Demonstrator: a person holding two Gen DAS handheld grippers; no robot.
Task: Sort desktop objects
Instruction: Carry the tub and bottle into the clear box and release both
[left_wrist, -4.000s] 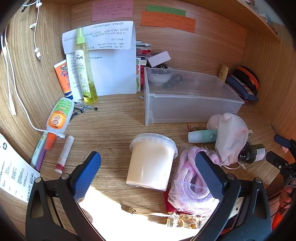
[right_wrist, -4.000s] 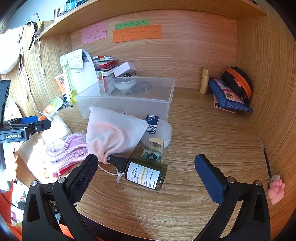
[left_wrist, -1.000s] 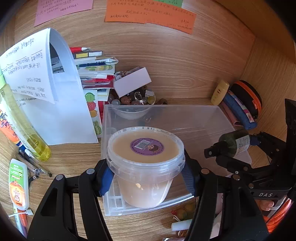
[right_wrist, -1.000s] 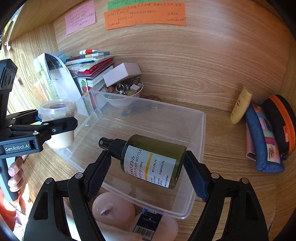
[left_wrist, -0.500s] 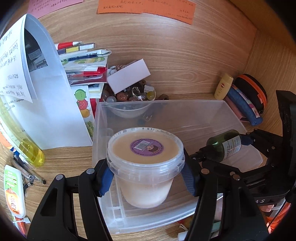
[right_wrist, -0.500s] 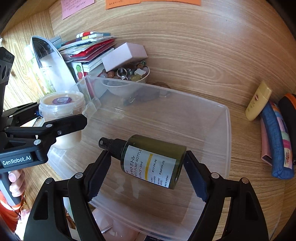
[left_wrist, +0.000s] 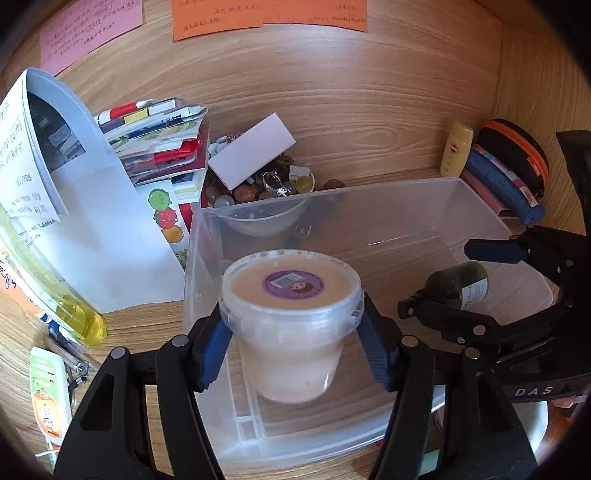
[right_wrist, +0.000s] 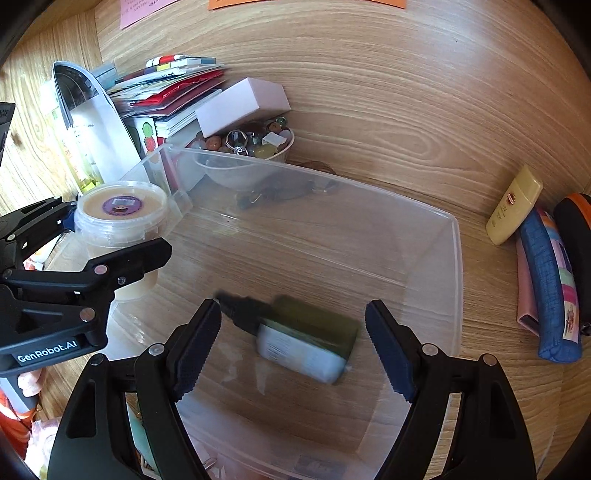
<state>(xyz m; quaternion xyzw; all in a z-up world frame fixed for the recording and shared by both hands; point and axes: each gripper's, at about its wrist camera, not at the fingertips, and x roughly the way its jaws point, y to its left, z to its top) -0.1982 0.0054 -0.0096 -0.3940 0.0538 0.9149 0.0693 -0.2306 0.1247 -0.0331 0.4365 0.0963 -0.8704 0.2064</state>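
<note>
A clear plastic bin (right_wrist: 458, 258) (left_wrist: 388, 186) lies on the wooden desk. My left gripper (left_wrist: 295, 332) (right_wrist: 110, 236) is shut on a clear tub with a cream lid and purple sticker (left_wrist: 291, 288) (right_wrist: 122, 206), held upright over the bin's near left corner. In the right wrist view my right gripper (right_wrist: 291, 325) (left_wrist: 458, 280) hangs over the bin's middle. The dark green pump bottle (right_wrist: 306, 339) (left_wrist: 458, 282) lies on its side, blurred, lower between the fingers. A gap shows at each end, so neither pad presses on it.
Behind the bin are a bowl of beads (left_wrist: 258, 192), a white box (left_wrist: 251, 155), stacked booklets and a curled paper sheet. A yellow spray bottle (left_wrist: 77, 314) and tubes lie left. A yellow tube (right_wrist: 513, 206) and a blue pouch (right_wrist: 550, 288) lie right.
Both grippers came forward and lower over the bin. The green bottle, gripped end to end half a second ago, has come away from the right pads and looks smaller and blurred.
</note>
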